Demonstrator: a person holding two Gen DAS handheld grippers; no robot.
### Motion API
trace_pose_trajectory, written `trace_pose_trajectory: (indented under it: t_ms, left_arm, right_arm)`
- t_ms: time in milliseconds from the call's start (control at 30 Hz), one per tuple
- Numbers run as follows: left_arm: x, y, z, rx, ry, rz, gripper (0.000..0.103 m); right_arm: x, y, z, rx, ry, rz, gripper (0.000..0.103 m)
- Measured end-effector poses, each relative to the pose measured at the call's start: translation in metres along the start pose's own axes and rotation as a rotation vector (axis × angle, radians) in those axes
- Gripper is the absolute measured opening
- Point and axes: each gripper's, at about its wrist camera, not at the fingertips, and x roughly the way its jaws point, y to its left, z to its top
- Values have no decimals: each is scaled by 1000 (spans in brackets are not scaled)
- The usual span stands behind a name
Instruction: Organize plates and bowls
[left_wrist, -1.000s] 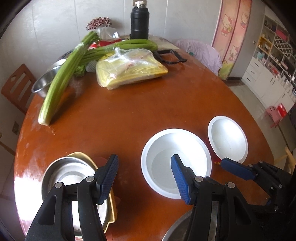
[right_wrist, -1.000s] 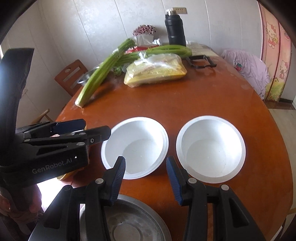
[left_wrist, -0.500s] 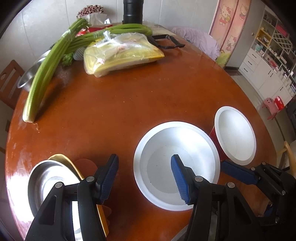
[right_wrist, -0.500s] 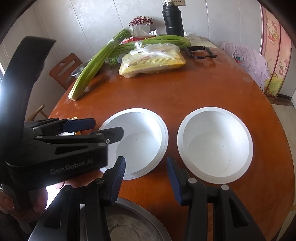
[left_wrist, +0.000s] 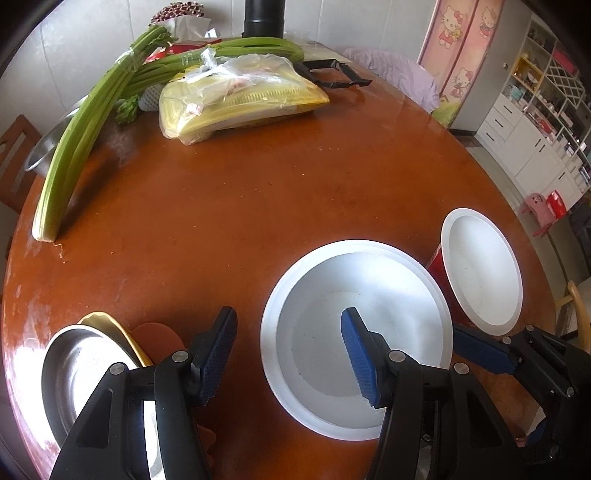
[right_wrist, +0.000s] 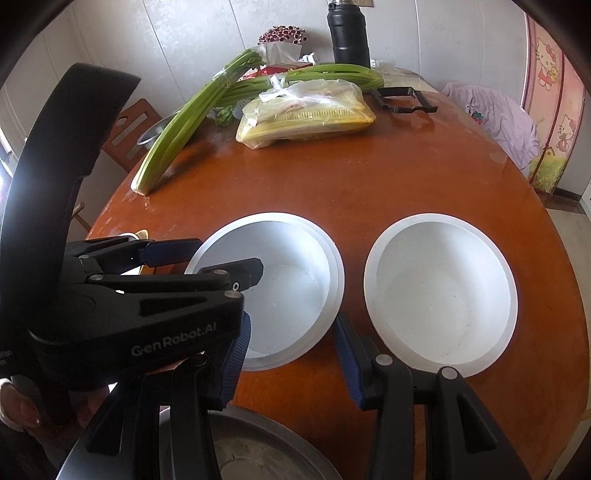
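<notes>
Two white bowls sit on the round brown table (left_wrist: 229, 206). The left bowl (left_wrist: 356, 332) (right_wrist: 288, 280) lies under my open left gripper (left_wrist: 290, 354): one blue finger hangs over its inside, the other is outside its left rim. The right bowl (left_wrist: 480, 266) (right_wrist: 439, 295) has a red outside. My open, empty right gripper (right_wrist: 291, 358) hovers at the near edge between the two bowls. A steel bowl (left_wrist: 85, 373) rests on a yellow dish (left_wrist: 110, 328) at the near left. A steel plate (right_wrist: 258, 450) lies below the right gripper.
At the far side lie celery bunches (left_wrist: 88, 129), a yellow food bag (left_wrist: 236, 99), a black flask (right_wrist: 347, 33) and a black frame (right_wrist: 402, 99). A wooden chair (right_wrist: 129, 125) and a steel basin (left_wrist: 48, 147) are at the left. The left gripper's body (right_wrist: 122, 306) crowds the right view.
My left gripper has moved forward and down over the left white bowl, one finger now above its inside. The right gripper has crept closer to the bowls.
</notes>
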Motion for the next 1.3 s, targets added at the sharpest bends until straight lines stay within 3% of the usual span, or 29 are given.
trace_pose_trajectory:
  t_ms: [367, 500, 700, 1300]
  left_arm:
    - [9, -2, 0, -4, 19, -15, 57]
    - [10, -3, -1, -6, 28, -35, 48]
    - [9, 0, -2, -19, 30, -37, 43]
    - [-29, -3, -6, -23, -31, -16, 42]
  right_arm:
    - [7, 3, 1, -16, 10, 7, 46]
    - [8, 4, 1, -22, 12, 6, 46]
    - [9, 8, 1, -43, 7, 0, 47]
    - [-17, 13, 3, -70, -63, 34, 47]
